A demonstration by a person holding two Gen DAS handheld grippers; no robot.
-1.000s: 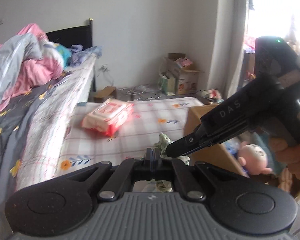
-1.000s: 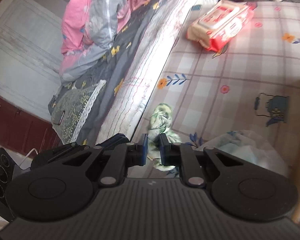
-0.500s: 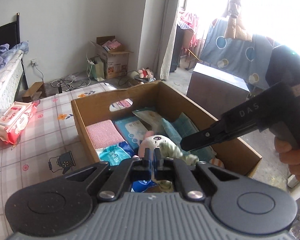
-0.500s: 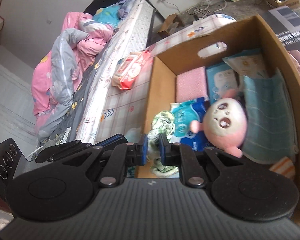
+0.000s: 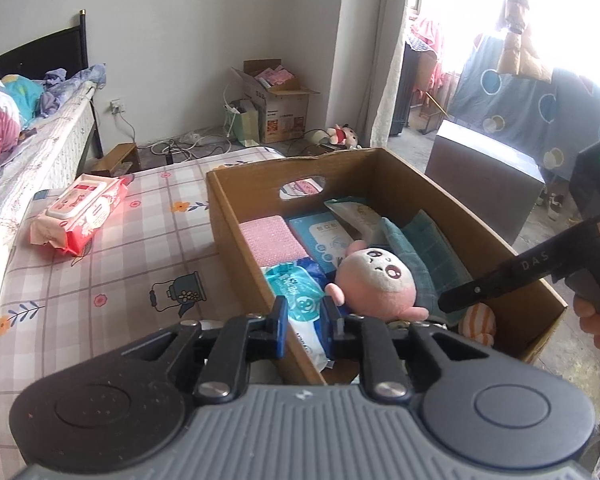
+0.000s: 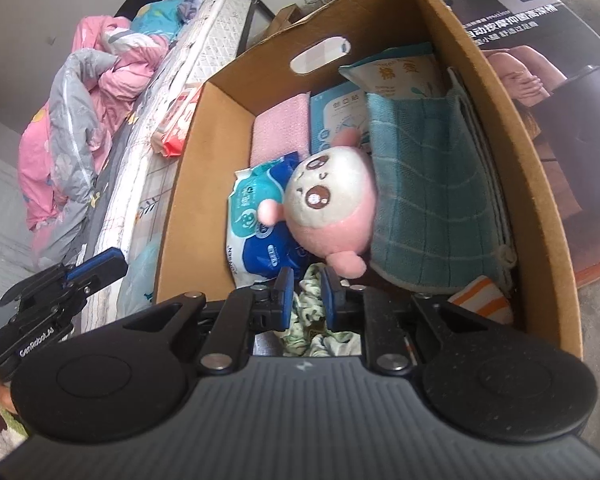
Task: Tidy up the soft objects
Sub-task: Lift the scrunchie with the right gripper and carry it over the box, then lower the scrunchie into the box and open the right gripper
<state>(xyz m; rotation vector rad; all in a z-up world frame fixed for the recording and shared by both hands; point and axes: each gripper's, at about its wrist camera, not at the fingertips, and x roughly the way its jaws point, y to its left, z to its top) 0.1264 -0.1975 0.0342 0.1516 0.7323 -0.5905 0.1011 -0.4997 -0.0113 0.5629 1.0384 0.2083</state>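
A cardboard box [image 5: 236,240] [image 6: 180,216] stands on the checked mat and holds a pink plush toy [image 5: 374,276] [image 6: 332,208], a blue wipes pack [image 5: 300,292] [image 6: 256,232], a teal towel [image 6: 428,184], a pink cloth [image 5: 272,238] and an orange-striped item [image 6: 482,300]. My right gripper [image 6: 306,294] is open over the box's near end, with a green-patterned white cloth [image 6: 312,328] lying loose between and below its jaws. My left gripper [image 5: 304,330] is open and empty at the box's near left wall. The right gripper also shows in the left wrist view [image 5: 444,304].
A red-and-white wipes pack [image 5: 80,212] lies on the mat beside the bed [image 5: 40,148]. A pink and grey quilt [image 6: 76,120] is heaped on the bed. A dark printed carton [image 6: 548,60] stands to the right of the box. An open carton [image 5: 280,104] stands by the far wall.
Both grippers carried the green-patterned cloth from the mat over to the box. Both have opened, and the cloth now lies in the box's near end.
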